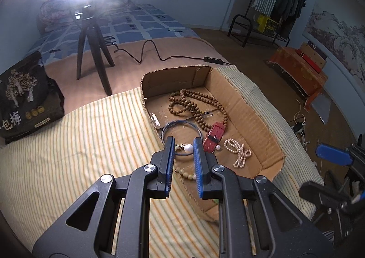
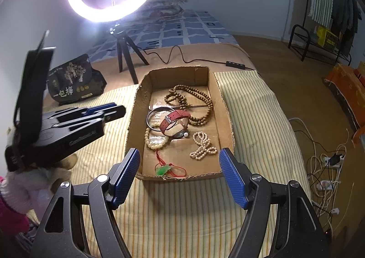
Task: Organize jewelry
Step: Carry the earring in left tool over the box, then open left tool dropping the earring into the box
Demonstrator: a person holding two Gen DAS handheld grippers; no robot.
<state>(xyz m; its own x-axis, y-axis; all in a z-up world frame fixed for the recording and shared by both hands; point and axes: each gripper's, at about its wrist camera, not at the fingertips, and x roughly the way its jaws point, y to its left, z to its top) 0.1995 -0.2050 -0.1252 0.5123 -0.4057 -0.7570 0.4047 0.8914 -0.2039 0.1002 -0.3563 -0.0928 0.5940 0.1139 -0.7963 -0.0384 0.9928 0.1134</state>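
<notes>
An open cardboard box (image 2: pixel 224 121) lies on a striped cloth. In it are a long wooden bead necklace (image 2: pixel 198 100), a red-strap watch (image 2: pixel 174 118), a metal bangle (image 2: pixel 149 118), a cream bead bracelet (image 2: pixel 155 144), a pearl strand (image 2: pixel 202 146), a loose pearl earring (image 1: pixel 217 147) and a green pendant on red cord (image 2: pixel 163 170). My left gripper (image 1: pixel 183 144) hangs over the box's left wall, shut on a pearl earring (image 1: pixel 188 148). The right wrist view has this gripper (image 2: pixel 121 108) left of the box. My right gripper (image 2: pixel 179 153) stands open above the box's near end, holding nothing.
A ring light on a black tripod (image 2: pixel 127 57) stands behind the box, its cable (image 2: pixel 182 57) trailing right. A black printed bag (image 2: pixel 73 82) sits at the back left. A person's pink and white sleeve (image 2: pixel 16 191) is at the lower left. Cables and power strips (image 2: pixel 328 166) lie on the floor.
</notes>
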